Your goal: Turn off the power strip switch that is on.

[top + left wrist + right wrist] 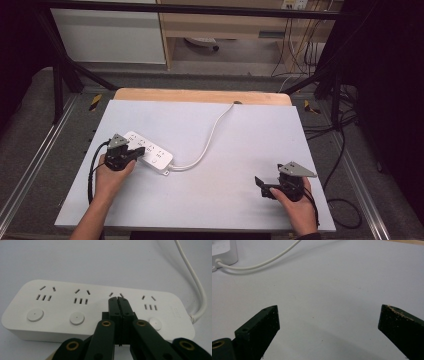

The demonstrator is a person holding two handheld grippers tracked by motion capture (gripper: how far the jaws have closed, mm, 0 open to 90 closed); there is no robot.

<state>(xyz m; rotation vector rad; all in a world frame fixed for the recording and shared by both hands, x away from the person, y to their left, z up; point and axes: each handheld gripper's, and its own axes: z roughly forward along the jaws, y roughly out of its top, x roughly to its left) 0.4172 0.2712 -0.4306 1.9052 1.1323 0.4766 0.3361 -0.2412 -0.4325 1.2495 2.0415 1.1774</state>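
Note:
A white power strip with several sockets and round buttons lies on the table's left half. Its white cable curves to the back edge. My left gripper is over the strip's near end, a hand holding it. In the left gripper view the power strip runs across the frame. The left gripper is shut, with nothing between its jaws. Its tips are over the third socket and hide that socket's button. I cannot tell whether they touch the strip. My right gripper rests open at the front right, with bare table between the jaws of the right gripper.
A grey-white mat covers the wooden table. In the right gripper view the strip's end and its cable lie far off at the top left. Black frame bars and loose cables surround the table.

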